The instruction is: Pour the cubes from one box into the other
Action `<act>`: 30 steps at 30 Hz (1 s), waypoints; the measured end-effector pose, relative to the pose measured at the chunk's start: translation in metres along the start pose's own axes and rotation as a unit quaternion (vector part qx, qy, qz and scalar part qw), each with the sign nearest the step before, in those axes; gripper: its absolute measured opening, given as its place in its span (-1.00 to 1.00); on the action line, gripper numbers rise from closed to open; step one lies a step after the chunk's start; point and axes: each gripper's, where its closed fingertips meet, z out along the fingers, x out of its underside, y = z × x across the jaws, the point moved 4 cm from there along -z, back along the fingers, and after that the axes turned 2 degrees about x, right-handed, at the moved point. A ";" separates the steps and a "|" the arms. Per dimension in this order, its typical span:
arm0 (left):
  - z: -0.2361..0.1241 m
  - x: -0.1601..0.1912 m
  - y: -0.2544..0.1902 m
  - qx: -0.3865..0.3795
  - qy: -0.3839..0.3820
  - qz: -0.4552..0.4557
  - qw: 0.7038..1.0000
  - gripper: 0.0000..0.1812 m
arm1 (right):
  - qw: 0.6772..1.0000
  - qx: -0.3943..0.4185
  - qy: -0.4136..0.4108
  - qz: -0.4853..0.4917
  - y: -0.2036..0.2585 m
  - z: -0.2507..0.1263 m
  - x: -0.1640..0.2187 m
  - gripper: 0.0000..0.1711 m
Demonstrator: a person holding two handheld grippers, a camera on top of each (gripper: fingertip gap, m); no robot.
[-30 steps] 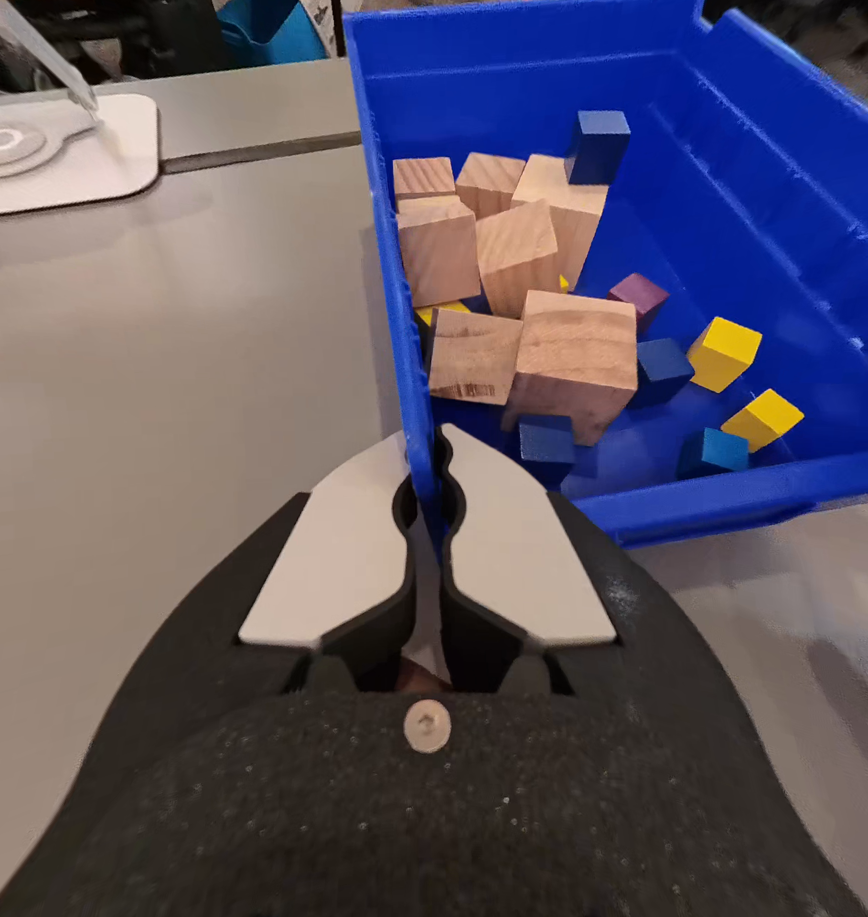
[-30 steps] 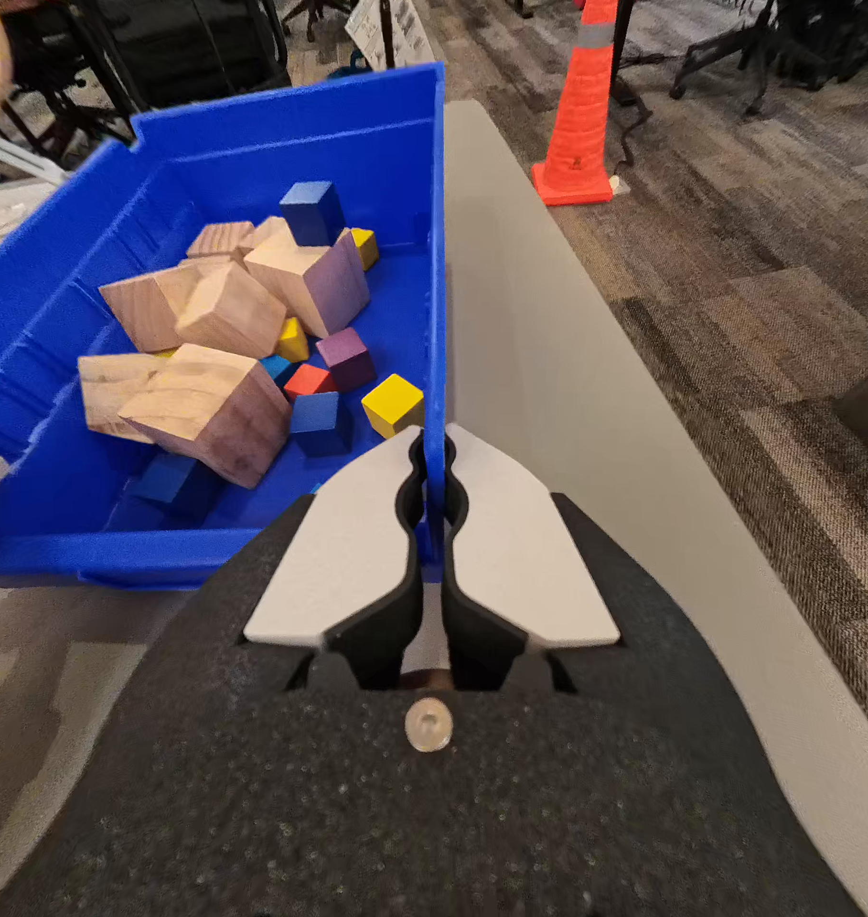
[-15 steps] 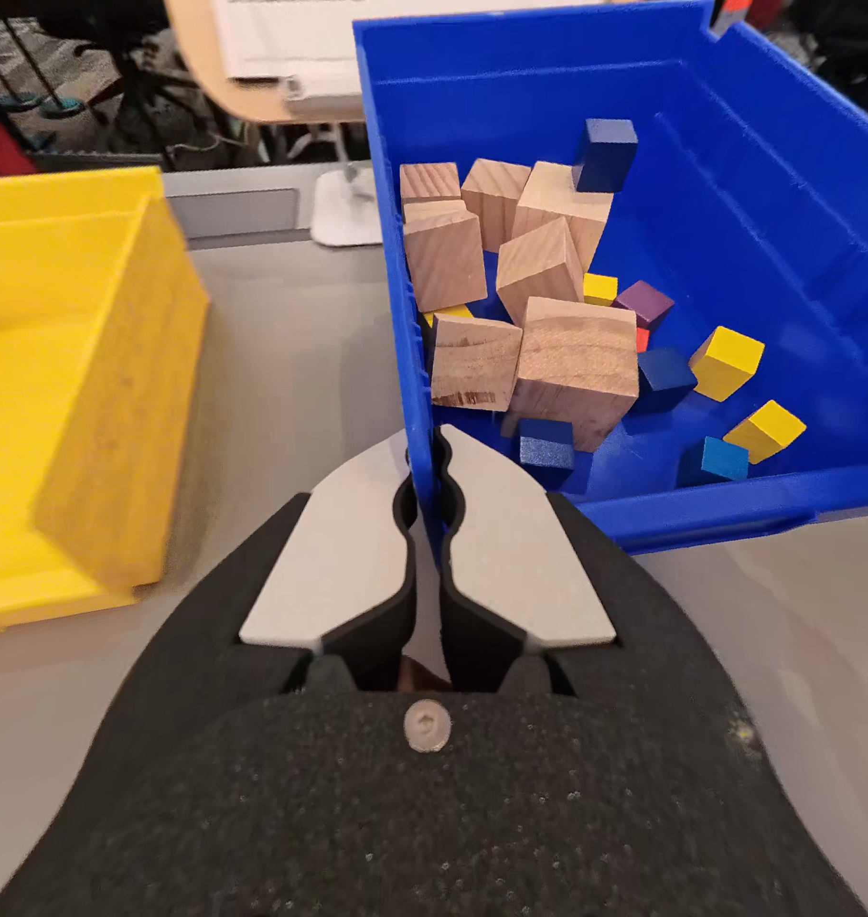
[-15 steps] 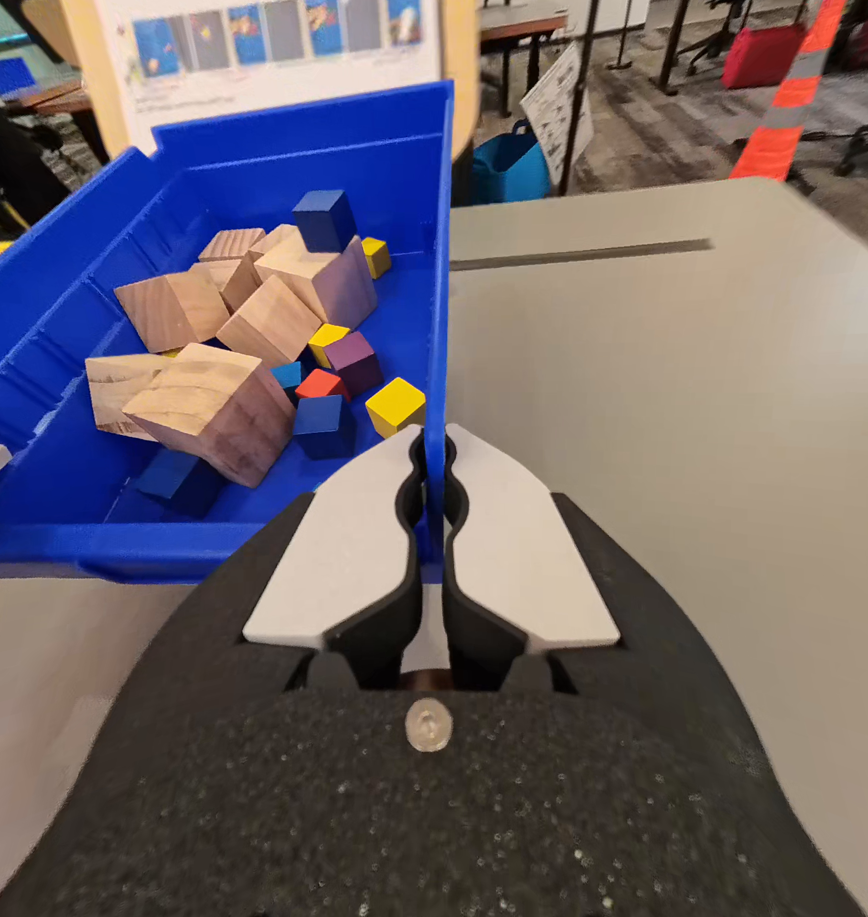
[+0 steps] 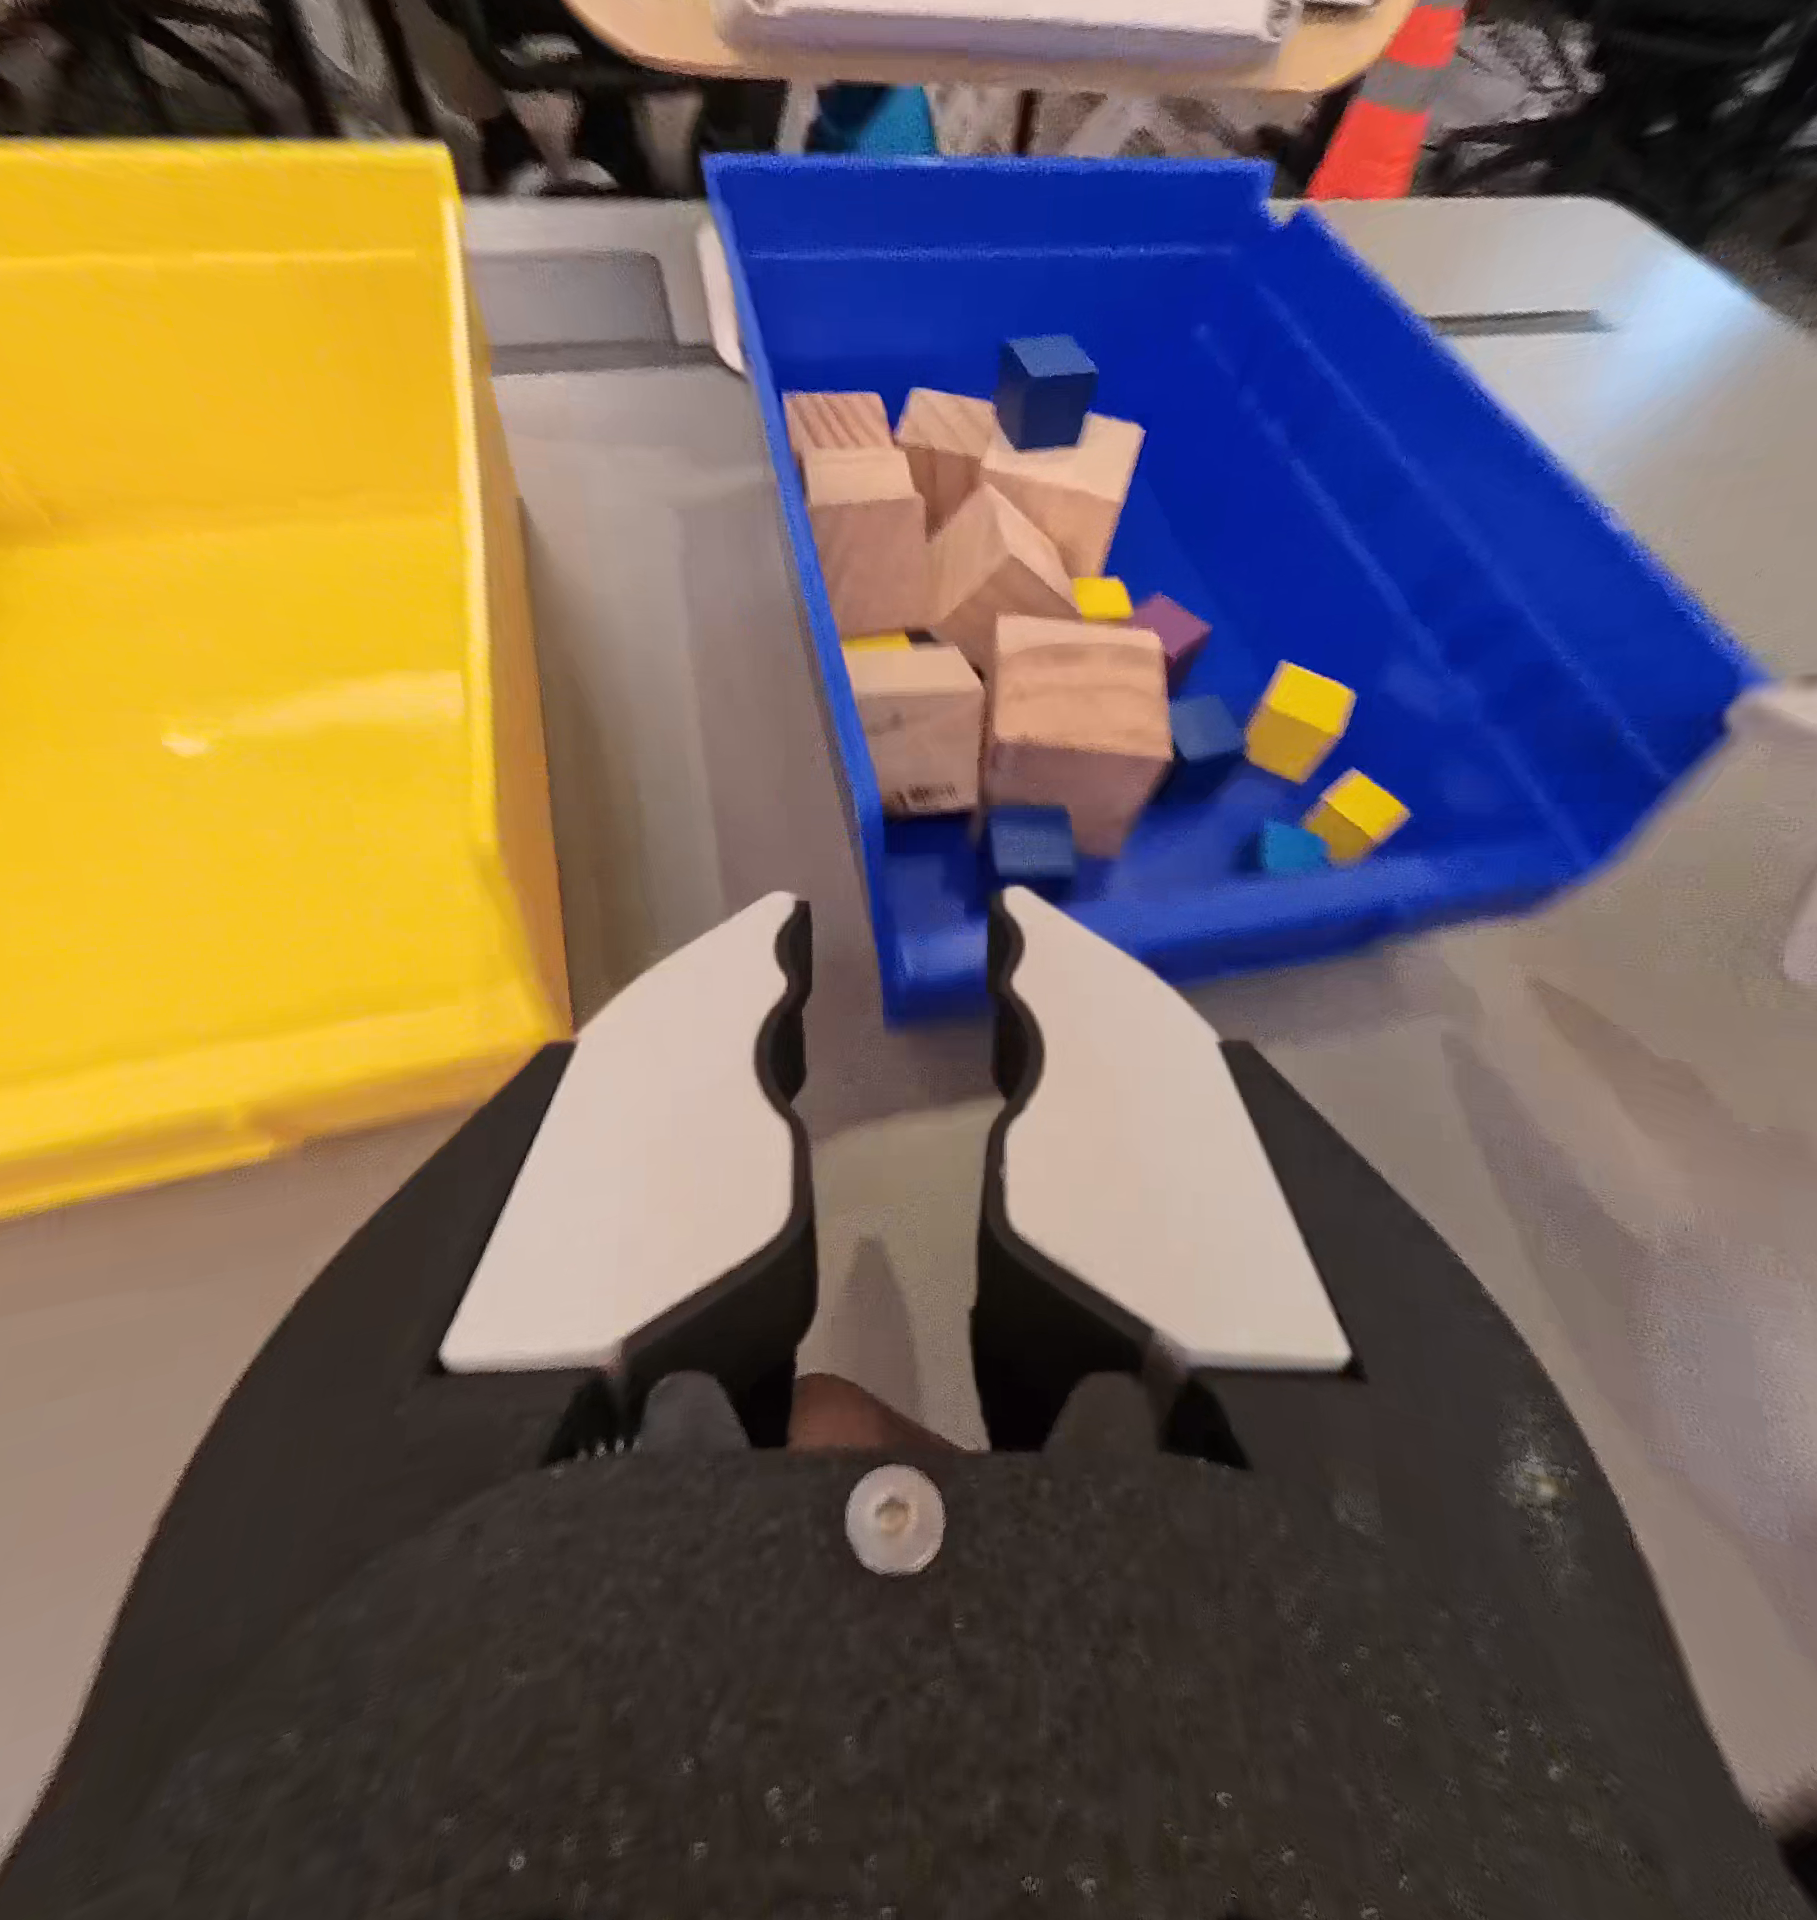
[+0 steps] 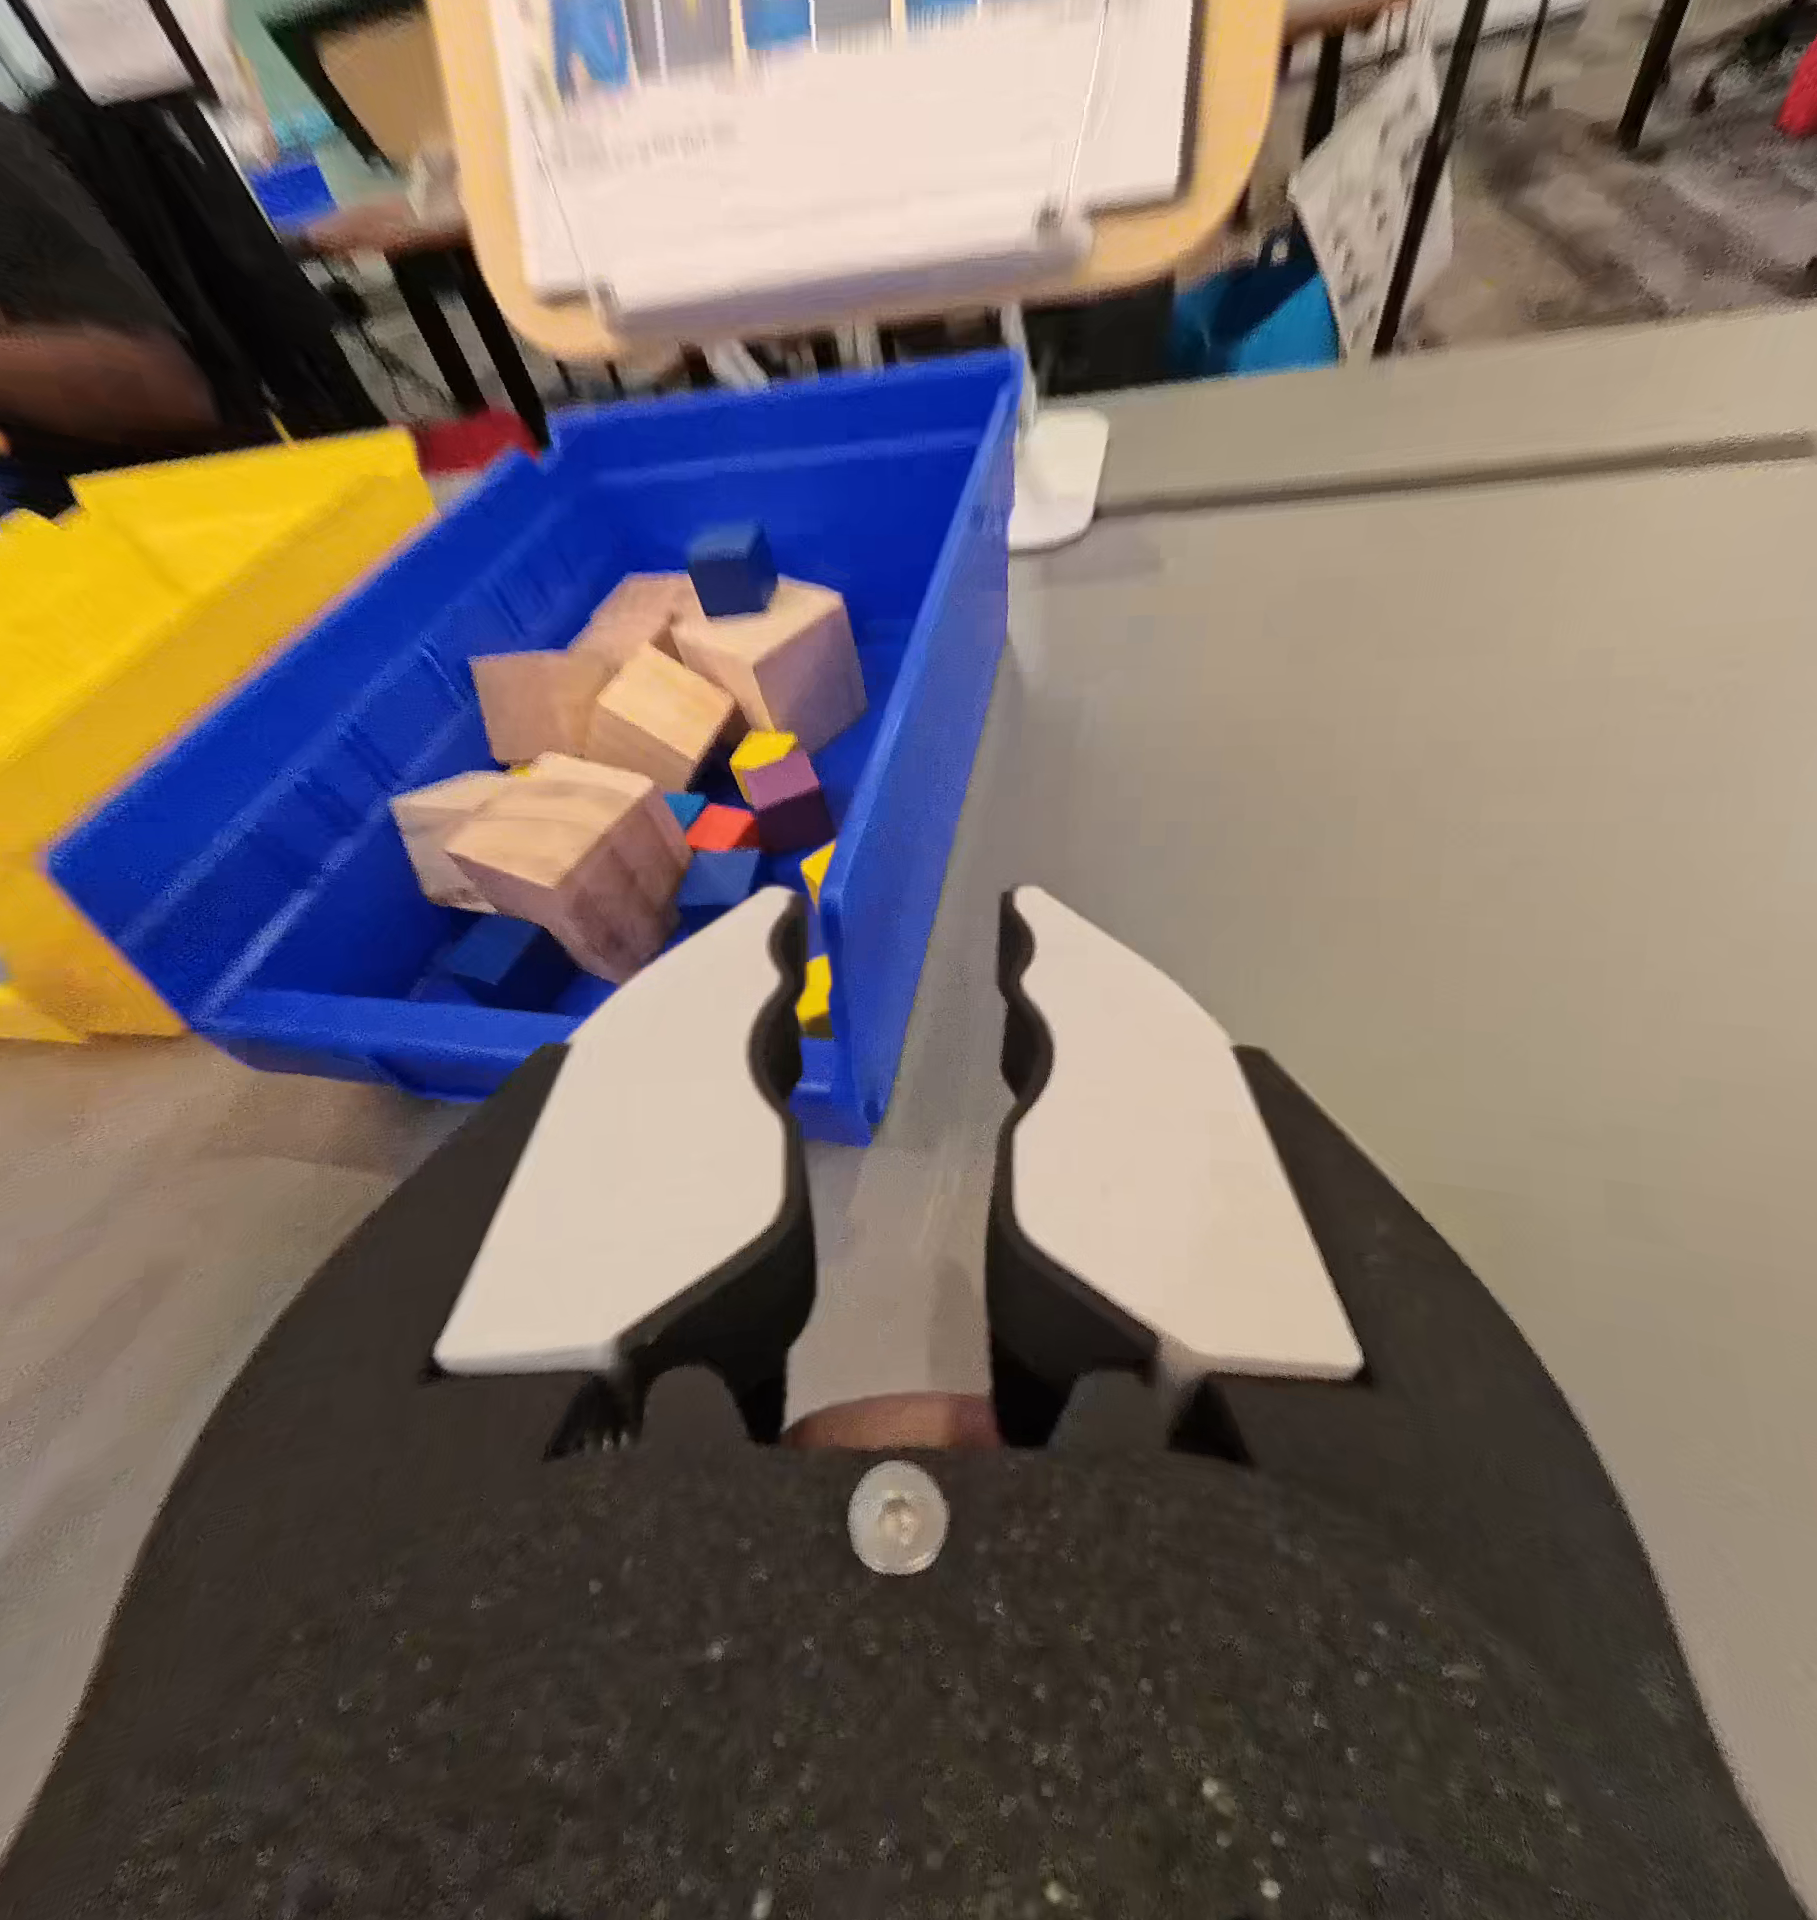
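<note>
I see the grey bench [image 5: 675, 644] filling most of both views, with a dark seam running across its far part. On it the yellow box [image 5: 208, 623] sits to the left, and from the left wrist view its inside looks bare. The blue box [image 5: 1403, 582] stands just beside it, a narrow strip of bench between the two; in the right wrist view the same blue box [image 6: 914, 727] appears with the yellow box [image 6: 156, 582] behind its far wall.

My left tool [image 5: 897, 914] has its fingers spread apart and grips nothing; it hangs just short of the blue box's near left corner. My right tool [image 6: 899, 909] is likewise parted, and the box's right wall shows in the gap between its fingers. I cannot tell whether either pad touches the wall.

All the cubes lie in the blue box. The large plain wooden cubes [image 5: 1075, 717] are heaped against its left wall. A dark blue cube [image 5: 1044, 390] perches on top of the pile. Small coloured cubes lie around the heap on the box floor, among them a yellow cube [image 5: 1297, 719], a purple cube [image 6: 784, 795] and a red cube [image 6: 722, 828].

An orange cone [image 5: 1387, 94] stands beyond the bench.
</note>
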 end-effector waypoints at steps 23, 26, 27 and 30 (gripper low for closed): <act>-0.025 0.021 0.265 -0.142 0.039 -0.131 0.980 -0.95 | 0.953 -0.261 0.036 -0.151 0.213 -0.046 0.072 -0.31; -0.058 0.043 0.251 -0.156 0.025 -0.132 0.979 -0.95 | 0.958 -0.232 0.034 -0.165 0.222 -0.042 0.078 -0.31; -0.072 0.051 0.244 -0.168 0.028 -0.124 0.977 -0.95 | 0.961 -0.223 0.039 -0.162 0.226 -0.039 0.079 -0.31; -0.118 0.078 0.224 -0.227 0.041 -0.122 0.965 -0.97 | 0.973 -0.169 0.053 -0.149 0.240 -0.026 0.081 -0.63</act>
